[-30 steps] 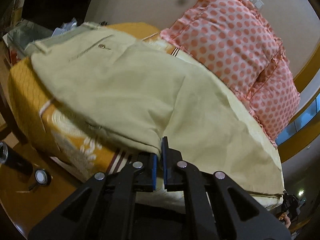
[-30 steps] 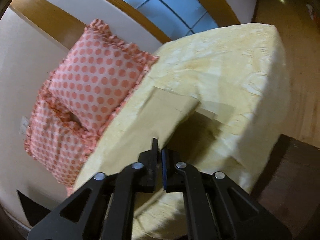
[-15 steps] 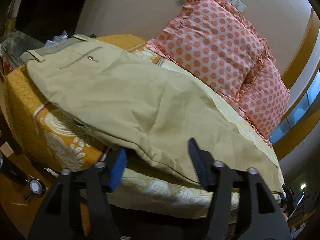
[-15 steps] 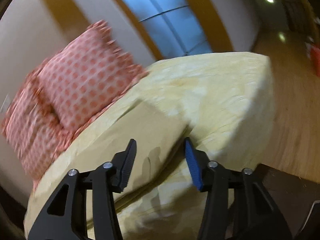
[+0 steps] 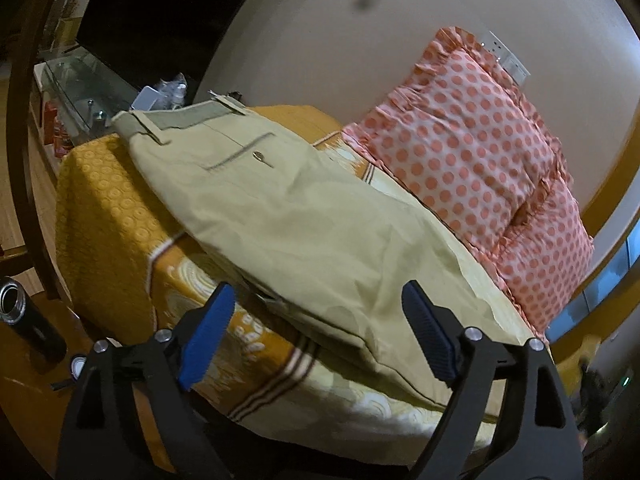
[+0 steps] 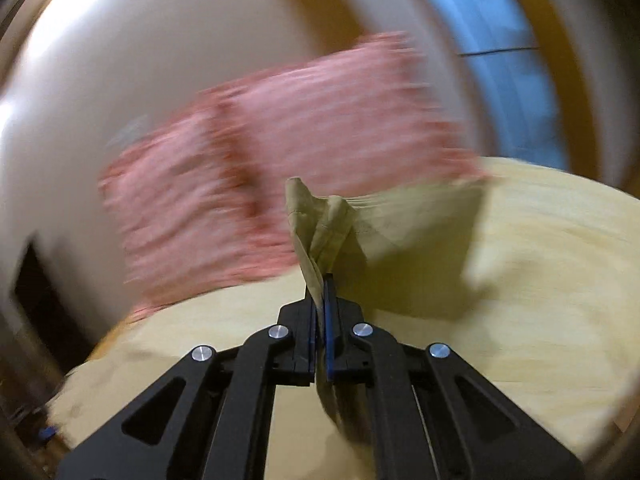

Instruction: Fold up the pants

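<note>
Khaki pants (image 5: 288, 216) lie along the bed, waistband and button pocket at the far left end, legs running toward the right. My left gripper (image 5: 316, 336) is open and empty, its blue pads either side of the pants' near edge, just short of it. My right gripper (image 6: 320, 312) is shut on the pants' leg hem (image 6: 324, 228), which stands bunched up above the jaws and is lifted off the bedspread. The right wrist view is motion-blurred.
The bed has a yellow-orange patterned cover (image 5: 108, 216). Two pink polka-dot pillows (image 5: 472, 148) lean on the wall behind the pants. A black bottle (image 5: 24, 328) stands on the wooden floor at the left. A glass shelf (image 5: 80, 88) sits beyond the bed.
Both grippers let go of the pants and opened. The left stays open and drew back slightly. The right has since shut on the leg hem and is swinging it up.
</note>
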`<state>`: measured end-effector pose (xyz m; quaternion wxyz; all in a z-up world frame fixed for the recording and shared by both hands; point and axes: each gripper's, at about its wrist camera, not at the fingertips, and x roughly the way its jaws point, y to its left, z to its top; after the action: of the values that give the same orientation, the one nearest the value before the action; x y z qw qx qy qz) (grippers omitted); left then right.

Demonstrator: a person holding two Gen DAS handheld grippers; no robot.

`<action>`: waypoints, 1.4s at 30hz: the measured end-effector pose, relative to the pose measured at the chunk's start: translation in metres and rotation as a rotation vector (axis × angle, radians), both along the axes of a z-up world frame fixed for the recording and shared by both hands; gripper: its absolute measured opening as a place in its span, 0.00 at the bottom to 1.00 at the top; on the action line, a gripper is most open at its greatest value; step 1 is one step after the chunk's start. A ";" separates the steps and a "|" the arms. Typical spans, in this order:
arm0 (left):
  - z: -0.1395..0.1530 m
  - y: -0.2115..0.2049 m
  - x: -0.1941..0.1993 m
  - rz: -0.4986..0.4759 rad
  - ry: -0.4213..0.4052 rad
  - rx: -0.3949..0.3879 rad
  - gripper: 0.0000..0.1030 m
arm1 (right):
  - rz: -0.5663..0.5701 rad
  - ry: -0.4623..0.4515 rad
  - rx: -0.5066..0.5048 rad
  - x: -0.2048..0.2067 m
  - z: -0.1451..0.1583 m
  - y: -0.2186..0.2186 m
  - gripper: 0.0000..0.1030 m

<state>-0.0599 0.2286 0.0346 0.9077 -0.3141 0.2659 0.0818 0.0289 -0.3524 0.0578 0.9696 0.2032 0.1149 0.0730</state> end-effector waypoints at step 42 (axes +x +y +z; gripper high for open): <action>0.119 -0.201 0.081 -0.574 -0.192 0.477 0.12 | 0.346 0.134 0.183 0.018 -0.024 0.056 0.86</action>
<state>0.0213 0.0281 0.1539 0.9621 -0.0134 0.2302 -0.1458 0.0472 -0.2964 0.0343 0.9102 0.2723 0.2054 0.2349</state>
